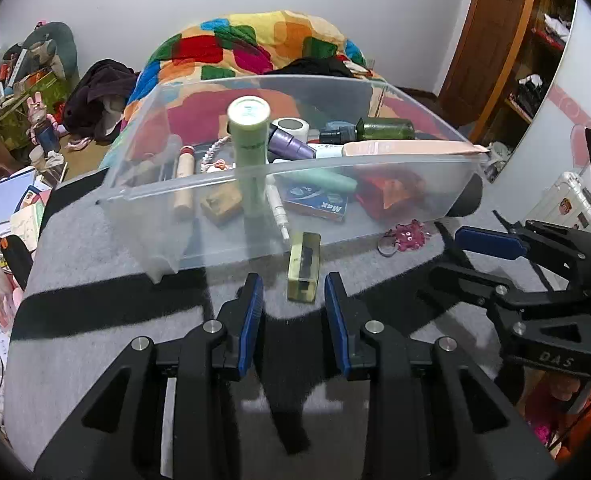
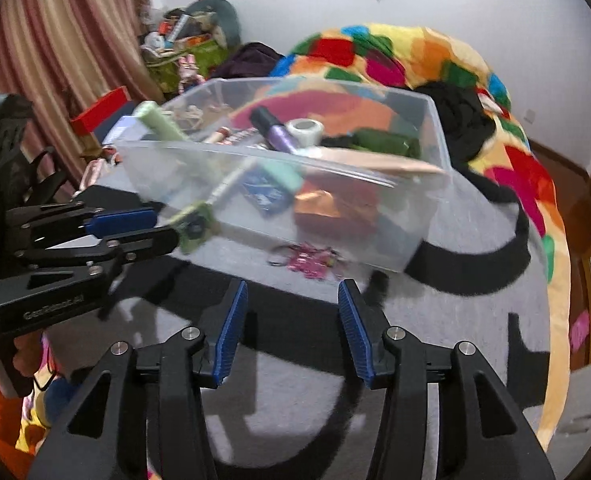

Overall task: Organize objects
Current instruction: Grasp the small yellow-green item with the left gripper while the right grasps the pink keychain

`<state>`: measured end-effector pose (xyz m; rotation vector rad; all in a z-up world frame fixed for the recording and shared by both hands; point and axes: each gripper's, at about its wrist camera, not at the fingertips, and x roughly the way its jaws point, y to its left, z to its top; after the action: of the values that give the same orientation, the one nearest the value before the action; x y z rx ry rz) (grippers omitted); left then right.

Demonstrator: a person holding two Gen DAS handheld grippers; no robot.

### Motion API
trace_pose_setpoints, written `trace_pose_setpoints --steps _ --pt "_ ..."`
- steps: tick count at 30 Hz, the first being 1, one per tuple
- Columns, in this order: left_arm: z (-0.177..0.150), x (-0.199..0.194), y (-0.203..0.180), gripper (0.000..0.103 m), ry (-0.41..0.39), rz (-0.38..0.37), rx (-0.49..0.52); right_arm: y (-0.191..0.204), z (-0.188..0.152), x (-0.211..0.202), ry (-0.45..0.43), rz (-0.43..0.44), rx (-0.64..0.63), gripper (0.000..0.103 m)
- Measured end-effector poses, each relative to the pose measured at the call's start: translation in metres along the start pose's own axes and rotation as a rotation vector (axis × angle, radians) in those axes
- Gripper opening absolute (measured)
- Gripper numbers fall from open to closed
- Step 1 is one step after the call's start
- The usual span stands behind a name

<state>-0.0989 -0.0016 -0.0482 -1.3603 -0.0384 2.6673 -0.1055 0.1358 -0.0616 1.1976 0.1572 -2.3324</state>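
The left gripper (image 1: 293, 294), jaws apart and empty, framed a small green block (image 1: 304, 266) lying on the grey blanket (image 1: 95, 300) against the clear bin (image 1: 223, 236). The right gripper (image 2: 293, 300) stood apart, empty. Only its view showed striped curtains (image 2: 55, 40); a pink keychain (image 2: 309, 260) lay ahead.

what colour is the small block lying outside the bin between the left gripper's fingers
Translucent yellow-green block with a dark core, sharpest in the left wrist view.

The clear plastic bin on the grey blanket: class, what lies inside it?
Inside the clear plastic bin: an upright pale green bottle, a purple bottle, a dark green bottle, a blue box. Items beneath the pile are hidden.
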Motion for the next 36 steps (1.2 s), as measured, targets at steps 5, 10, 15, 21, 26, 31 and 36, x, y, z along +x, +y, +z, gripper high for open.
trace_pose_setpoints --steps 5,10,15,21,26,31,36 --pt "0.008 0.012 -0.002 0.031 0.021 0.006 0.010 -0.009 0.008 0.015 0.028 -0.007 0.039 0.044" --pt "0.010 0.018 -0.001 0.031 0.030 -0.002 0.010 -0.002 0.015 0.029 0.061 -0.023 0.027 0.044" --pt "0.011 0.025 -0.003 0.017 0.054 -0.001 0.020 0.002 0.019 0.034 0.068 -0.051 0.018 0.043" --pt "0.001 0.017 -0.011 0.015 0.019 0.019 0.049 0.002 0.016 0.030 0.053 -0.053 0.018 0.018" --pt "-0.012 0.010 -0.013 0.015 -0.016 -0.011 0.017 0.003 0.010 0.023 0.037 -0.019 0.022 0.015" --pt "-0.020 -0.001 -0.010 0.015 -0.061 -0.021 -0.040 0.008 0.004 0.014 0.014 0.017 0.019 0.015" --pt "-0.022 -0.020 -0.004 0.015 -0.109 -0.018 -0.077 0.014 0.003 -0.002 -0.025 0.044 0.014 0.015"
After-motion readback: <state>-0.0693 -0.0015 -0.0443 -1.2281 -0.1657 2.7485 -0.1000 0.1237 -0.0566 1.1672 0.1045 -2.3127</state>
